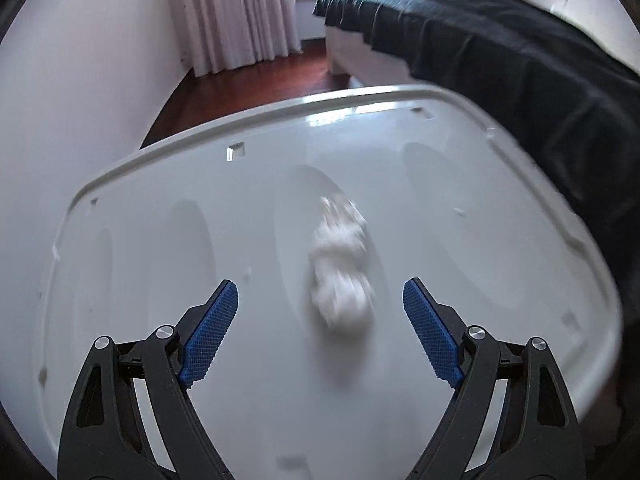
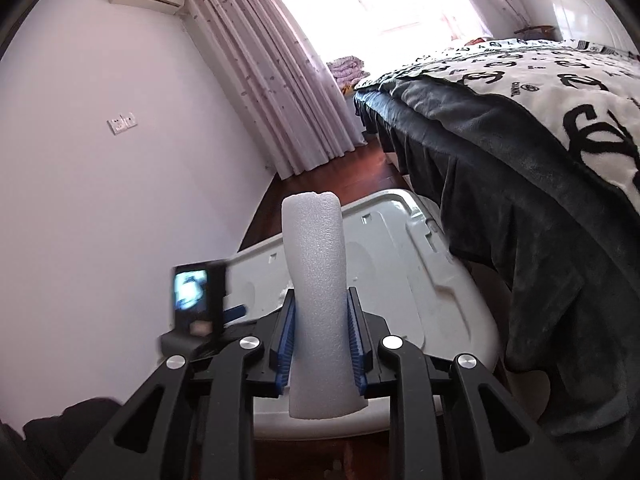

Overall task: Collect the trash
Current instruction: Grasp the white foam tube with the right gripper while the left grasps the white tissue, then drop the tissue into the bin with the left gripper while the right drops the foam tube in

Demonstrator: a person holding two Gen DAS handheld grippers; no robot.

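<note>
A crumpled white paper wad (image 1: 340, 276), blurred, lies on the white plastic box lid (image 1: 160, 208). My left gripper (image 1: 320, 286) hovers over it, pointing down, blue pads wide open on either side of the wad and not touching it. In the right wrist view my right gripper (image 2: 320, 294) is shut on a white foam tube (image 2: 314, 248), which stands upright between the pads above the near end of the same lid (image 2: 400, 264). The left tool's small screen (image 2: 192, 296) shows blurred at the left over the lid.
A bed with a dark skirt (image 2: 500, 184) and a black-and-white patterned cover (image 2: 560, 80) runs along the lid's right side. A white wall (image 2: 100, 200) is on the left. Beyond the lid are dark red wooden floor (image 1: 256, 80) and pale curtains (image 2: 280, 100).
</note>
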